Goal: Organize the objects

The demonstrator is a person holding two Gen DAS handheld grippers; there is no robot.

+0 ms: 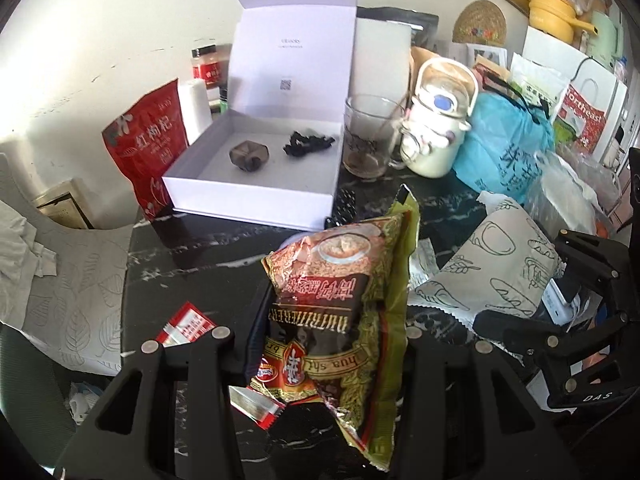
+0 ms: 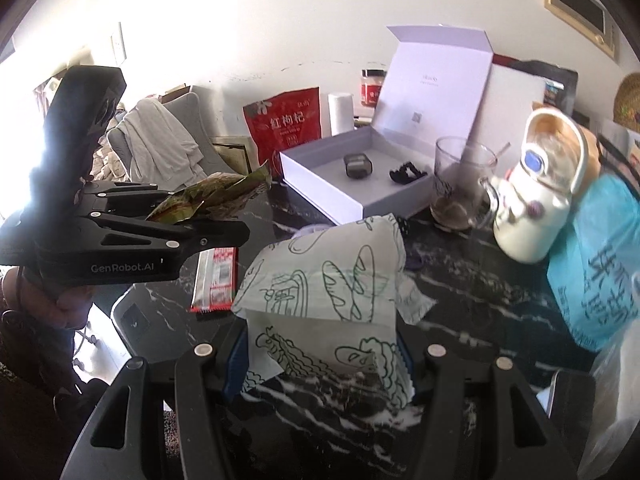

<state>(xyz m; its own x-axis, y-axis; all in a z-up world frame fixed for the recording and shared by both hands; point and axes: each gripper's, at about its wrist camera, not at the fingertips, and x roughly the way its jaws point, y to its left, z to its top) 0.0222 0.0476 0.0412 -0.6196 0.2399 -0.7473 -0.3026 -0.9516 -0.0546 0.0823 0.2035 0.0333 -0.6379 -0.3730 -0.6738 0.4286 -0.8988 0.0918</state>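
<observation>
My left gripper [image 1: 328,344] is shut on a green and brown cereal packet [image 1: 340,320], which hangs above the black marble table [image 1: 192,256]. From the right wrist view the same left gripper [image 2: 224,228] shows at the left with the packet [image 2: 216,196] sticking out of it. My right gripper [image 2: 320,360] is shut on a white paper bag with bread drawings [image 2: 328,280], lifted just above the table; this bag [image 1: 492,272] is also at the right in the left wrist view. An open white box [image 1: 256,184] holding two dark items stands behind.
Red sachets [image 1: 188,324] lie on the table near me. A glass mug [image 1: 368,136], a white kettle [image 1: 436,128] and a blue bag [image 1: 504,148] stand to the right of the box. A red pouch [image 1: 148,140] leans at its left. A grey chair [image 1: 80,280] borders the table's left.
</observation>
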